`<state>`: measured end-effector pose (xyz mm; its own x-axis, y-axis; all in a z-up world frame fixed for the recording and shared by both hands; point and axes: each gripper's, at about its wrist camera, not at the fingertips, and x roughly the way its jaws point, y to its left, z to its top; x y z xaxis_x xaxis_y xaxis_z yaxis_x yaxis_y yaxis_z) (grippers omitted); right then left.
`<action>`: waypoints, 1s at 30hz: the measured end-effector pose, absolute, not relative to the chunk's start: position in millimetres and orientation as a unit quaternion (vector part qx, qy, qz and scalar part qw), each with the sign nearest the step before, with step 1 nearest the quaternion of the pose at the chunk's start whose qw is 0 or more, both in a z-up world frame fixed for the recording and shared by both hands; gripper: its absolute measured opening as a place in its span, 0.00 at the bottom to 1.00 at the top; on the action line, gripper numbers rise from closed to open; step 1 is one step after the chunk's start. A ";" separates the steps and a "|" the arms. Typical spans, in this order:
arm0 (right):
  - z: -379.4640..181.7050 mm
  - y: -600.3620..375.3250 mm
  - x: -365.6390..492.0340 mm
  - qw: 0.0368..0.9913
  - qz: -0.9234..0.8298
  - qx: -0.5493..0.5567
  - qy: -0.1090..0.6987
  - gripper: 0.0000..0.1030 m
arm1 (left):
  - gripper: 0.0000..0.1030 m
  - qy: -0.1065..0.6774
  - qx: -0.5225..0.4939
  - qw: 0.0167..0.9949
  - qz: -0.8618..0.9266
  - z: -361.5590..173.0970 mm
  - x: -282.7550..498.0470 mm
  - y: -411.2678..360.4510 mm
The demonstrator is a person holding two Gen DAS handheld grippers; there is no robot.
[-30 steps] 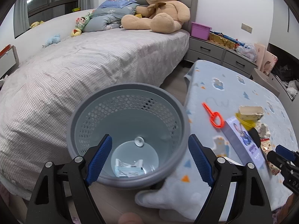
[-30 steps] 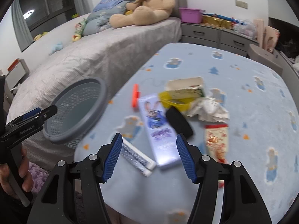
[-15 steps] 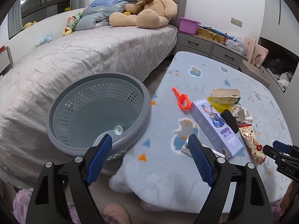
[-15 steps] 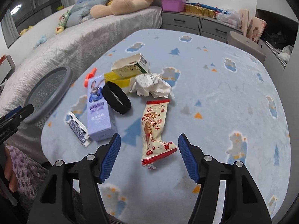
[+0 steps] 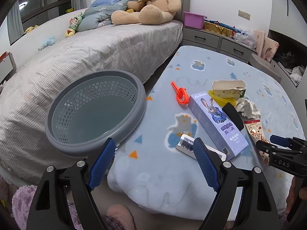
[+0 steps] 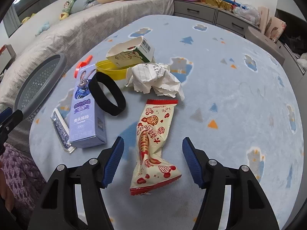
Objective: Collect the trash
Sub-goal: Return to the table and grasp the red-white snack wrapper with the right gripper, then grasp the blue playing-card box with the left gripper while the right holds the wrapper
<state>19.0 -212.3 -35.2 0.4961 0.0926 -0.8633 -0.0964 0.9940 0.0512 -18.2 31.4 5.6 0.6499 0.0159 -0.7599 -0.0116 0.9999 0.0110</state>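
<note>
Your right gripper [image 6: 150, 160] stood with jaws apart, straddling the lower end of the red-and-cream snack wrapper [image 6: 153, 143] without pressing it. The wrapper lay flat on the blue blanket [image 6: 230, 95], near the crumpled paper [image 6: 153, 78]. Your left gripper [image 5: 153, 164] was wide and empty, beside the grey basket [image 5: 96, 111] at the blanket's edge.

"Zootopia" on purple box [image 5: 216, 126], "DAS" on right gripper [image 5: 282, 163]
</note>
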 end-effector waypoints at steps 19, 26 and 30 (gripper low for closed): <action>-40.4 -205.6 16.4 0.862 0.078 0.006 0.501 0.28 | 0.78 0.446 0.003 0.895 -0.013 -10.6 -20.9 17.5; -23.0 -216.8 5.5 0.874 0.083 0.045 0.477 0.28 | 0.78 0.468 0.002 0.883 -0.026 -21.8 -15.0 2.0; -15.6 -224.0 2.8 0.878 0.087 0.063 0.467 0.28 | 0.78 0.476 -0.012 0.879 -0.024 -27.4 -4.5 -6.0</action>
